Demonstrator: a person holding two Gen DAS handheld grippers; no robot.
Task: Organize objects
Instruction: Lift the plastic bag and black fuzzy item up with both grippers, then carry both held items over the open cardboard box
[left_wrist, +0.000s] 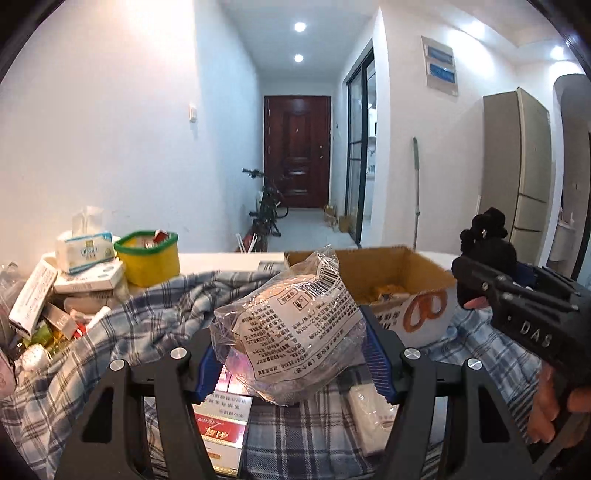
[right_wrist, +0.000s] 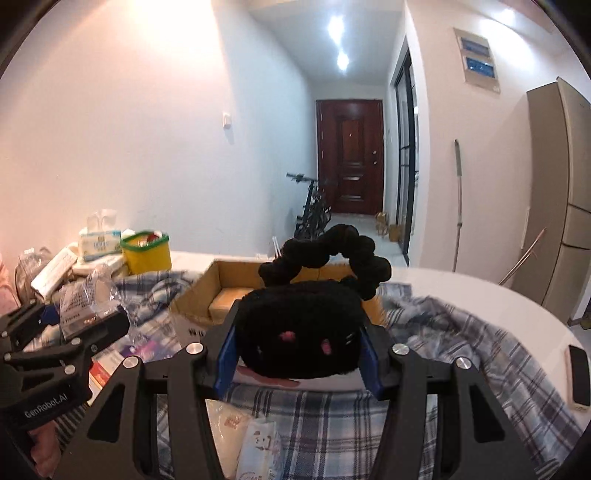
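Clearly lifted above the table, a clear plastic food packet with a white printed label (left_wrist: 291, 325) sits clamped between the blue-padded fingers of the left gripper (left_wrist: 295, 365), while a black fuzzy plush toy with pink markings and a looped black strap (right_wrist: 299, 332) is pinched between the blue-padded fingers of the right gripper (right_wrist: 297, 363). Both hang over a blue-and-white plaid cloth (left_wrist: 122, 332) spread on the white table (right_wrist: 480, 295). Just beyond them stands an open brown cardboard box with a pretzel printed on its side (left_wrist: 406, 288), holding some packets. On the cloth under the left gripper lies a red-and-white carton (left_wrist: 221, 424). Farther left, a yellow tub with a green rim (left_wrist: 149, 258) stands beside a heap of white boxes and a tissue pack (left_wrist: 85, 251).
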